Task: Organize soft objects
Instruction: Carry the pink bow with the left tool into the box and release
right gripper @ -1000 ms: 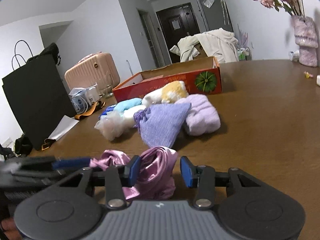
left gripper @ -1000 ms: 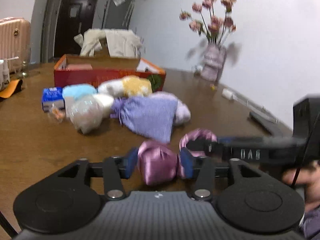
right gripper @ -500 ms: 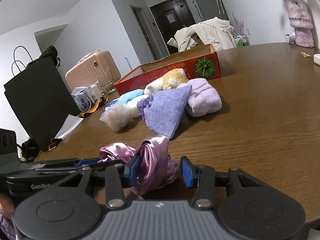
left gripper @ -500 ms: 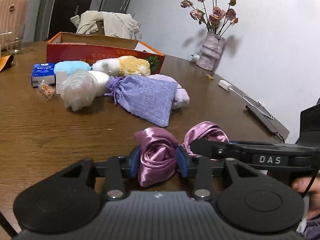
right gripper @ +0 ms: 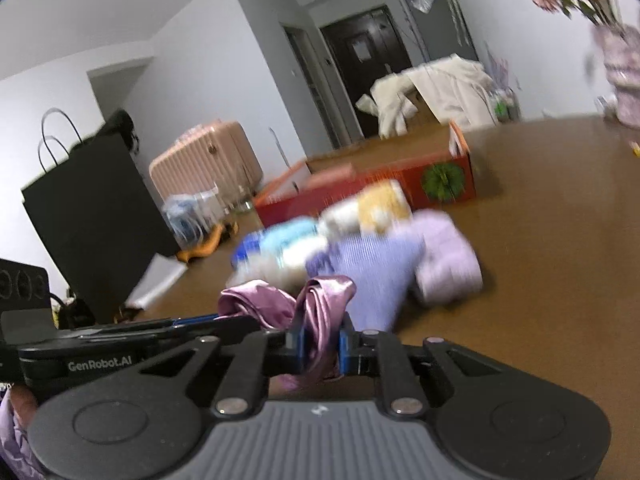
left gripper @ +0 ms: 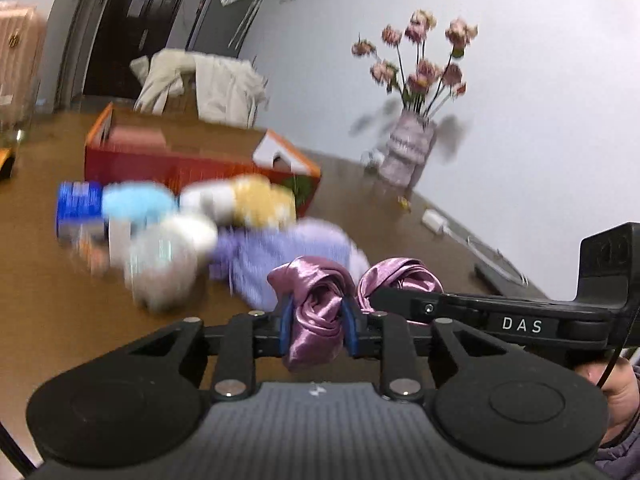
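Observation:
A pink satin cloth [left gripper: 316, 300] is twisted into two bunches and hangs a little above the brown table [left gripper: 60, 320]. My left gripper [left gripper: 317, 320] is shut on one bunch. My right gripper [right gripper: 320, 344] is shut on the other bunch [right gripper: 324, 300], and its black finger reaches in from the right in the left wrist view. Beyond the cloth lies a blurred pile: a lavender pouch [left gripper: 280, 256], a pale purple towel [right gripper: 444, 268], a yellow and white plush [left gripper: 256, 200] and a light blue soft piece [left gripper: 136, 204]. Behind the pile stands an open red box [left gripper: 180, 168].
A vase of pink flowers [left gripper: 408, 152] stands at the far right by the wall, with a white charger [left gripper: 436, 220] in front of it. A black paper bag [right gripper: 92, 208] and a pink suitcase [right gripper: 204, 164] are off the table's left side. A hand [left gripper: 620, 396] holds the right gripper.
Both grippers closed onto the satin cloth, one on each bunch, and raised it off the table. The pile behind now looks blurred from the motion.

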Tool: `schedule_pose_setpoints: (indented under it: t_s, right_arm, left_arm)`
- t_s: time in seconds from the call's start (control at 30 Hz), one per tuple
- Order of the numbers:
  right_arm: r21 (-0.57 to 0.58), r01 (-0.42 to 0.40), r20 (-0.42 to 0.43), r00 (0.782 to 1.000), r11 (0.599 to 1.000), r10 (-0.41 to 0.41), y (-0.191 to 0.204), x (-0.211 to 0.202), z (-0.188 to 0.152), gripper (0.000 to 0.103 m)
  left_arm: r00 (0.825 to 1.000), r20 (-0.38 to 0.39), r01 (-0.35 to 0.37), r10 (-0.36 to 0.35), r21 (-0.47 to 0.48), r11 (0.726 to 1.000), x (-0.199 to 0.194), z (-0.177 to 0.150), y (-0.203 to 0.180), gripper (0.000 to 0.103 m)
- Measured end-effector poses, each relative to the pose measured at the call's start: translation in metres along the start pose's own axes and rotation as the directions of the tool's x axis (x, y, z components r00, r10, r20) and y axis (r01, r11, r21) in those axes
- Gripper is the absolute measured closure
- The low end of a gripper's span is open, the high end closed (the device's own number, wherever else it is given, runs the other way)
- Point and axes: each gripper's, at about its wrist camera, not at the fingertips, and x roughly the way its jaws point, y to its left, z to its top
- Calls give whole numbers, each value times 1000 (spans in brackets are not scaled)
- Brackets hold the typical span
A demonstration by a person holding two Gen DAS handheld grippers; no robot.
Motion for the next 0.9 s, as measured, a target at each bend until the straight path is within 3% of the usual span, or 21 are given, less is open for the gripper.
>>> schedule_pose_setpoints:
  t_s: [0.23,0.37,0.5,0.73,0.83,0.9]
  right_arm:
    - [-89,0,13,1000,996,1,-29,68,112,88]
    - [-71,44,-29,999,997,-46,-63,137,183,88]
    - [-61,118,-99,987,991,-124,-99,218,239,88]
    - [-75,258,-220,938,963,-268,-143,333,266,88]
    - [-115,294,-254,915,949,-315,-147,354,263,86]
    - [-135,313,-255,906,940,-338,-149,359,261,77]
  left_arm:
    - [999,25,-35,35,10,999,63,104,24,77]
    - [997,-30,-71,71,-24,997,137,176,50,77]
    - [985,-116,-130,124,-43,991,218,220,81,78]
    - [954,-203,-240,222,-69,968,319,242,131,77]
    - [943,-231,-254,237,-43,966,332,240,139,76]
    - [941,-220,-268,257,-25,963,329,239,140,73]
